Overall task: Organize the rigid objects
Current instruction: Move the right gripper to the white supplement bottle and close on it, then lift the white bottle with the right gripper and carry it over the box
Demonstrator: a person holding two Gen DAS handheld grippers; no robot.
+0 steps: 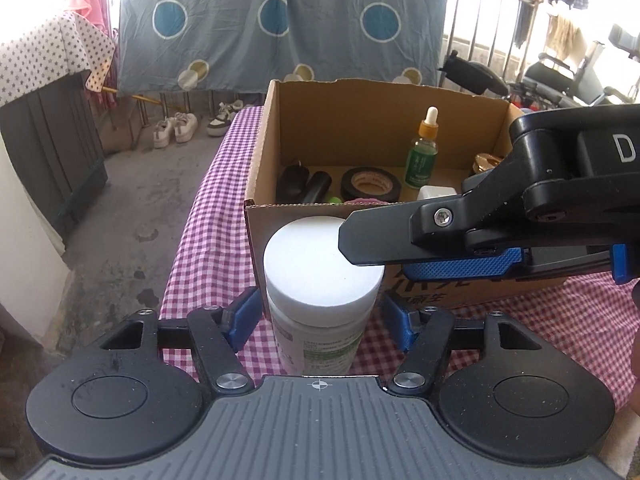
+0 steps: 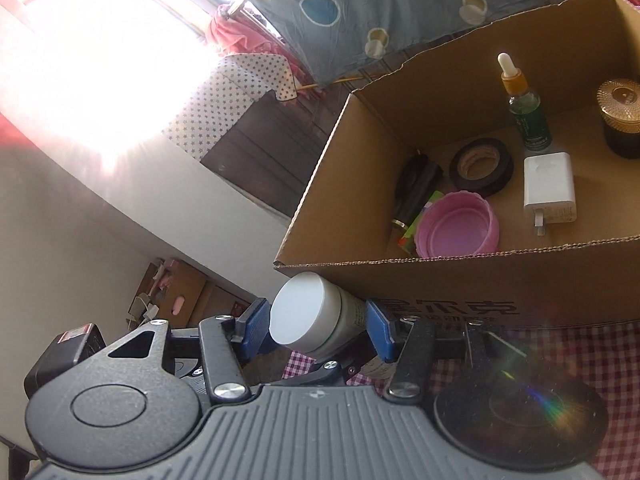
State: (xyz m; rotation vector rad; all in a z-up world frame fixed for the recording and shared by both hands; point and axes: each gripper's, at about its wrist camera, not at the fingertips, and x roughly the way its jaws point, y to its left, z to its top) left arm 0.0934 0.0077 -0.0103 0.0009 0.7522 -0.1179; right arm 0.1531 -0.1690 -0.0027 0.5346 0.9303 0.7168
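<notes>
Closest in: left gripper (image 1: 322, 316), blue pads (image 1: 244, 316) set narrowly either side of white-capped pill bottle (image 1: 320, 264), just beside its labelled body; actual contact impossible to judge. Bottle upright over purple checked tablecloth (image 1: 208, 240), base hidden, just in front of near wall of cardboard box (image 1: 460, 120). Right gripper (image 2: 318, 324) reaching in from the right, rolled on its side, clamped on same bottle: one pad against the cap, other against the label. Inside box: green dropper bottle (image 2: 528, 120) standing, black tape roll (image 2: 480, 166) flat, white charger plug (image 2: 548, 188), pink lid (image 2: 460, 226) upturned, amber jar with gold lid (image 2: 620, 120), dark items in left corner.
</notes>
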